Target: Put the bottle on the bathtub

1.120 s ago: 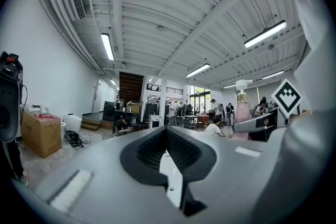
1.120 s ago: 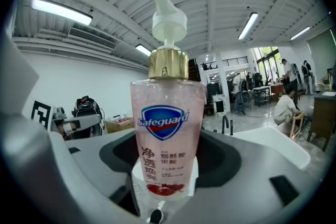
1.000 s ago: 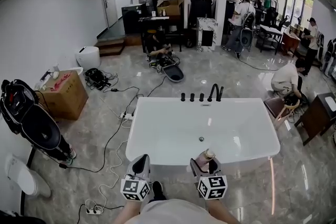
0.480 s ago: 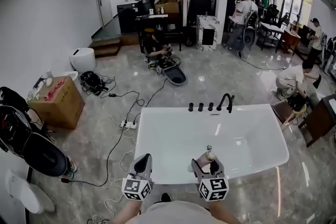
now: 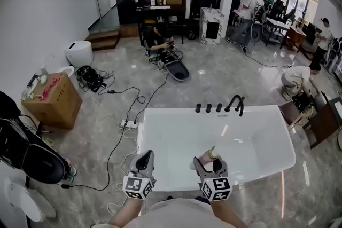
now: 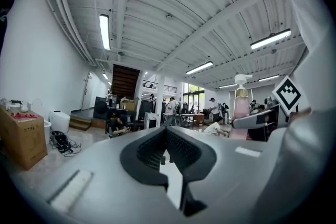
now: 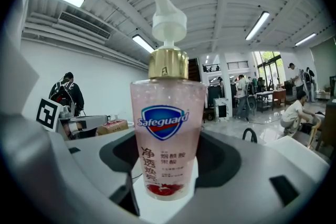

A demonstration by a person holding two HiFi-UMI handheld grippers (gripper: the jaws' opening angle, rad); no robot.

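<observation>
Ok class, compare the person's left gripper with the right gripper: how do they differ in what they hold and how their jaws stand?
The right gripper clamps an upright pink pump bottle; the left gripper holds nothing. The right gripper's jaws stand apart around the bottle; the left gripper's jaws are together. Both reach side by side over the near edge of the white bathtub.
</observation>
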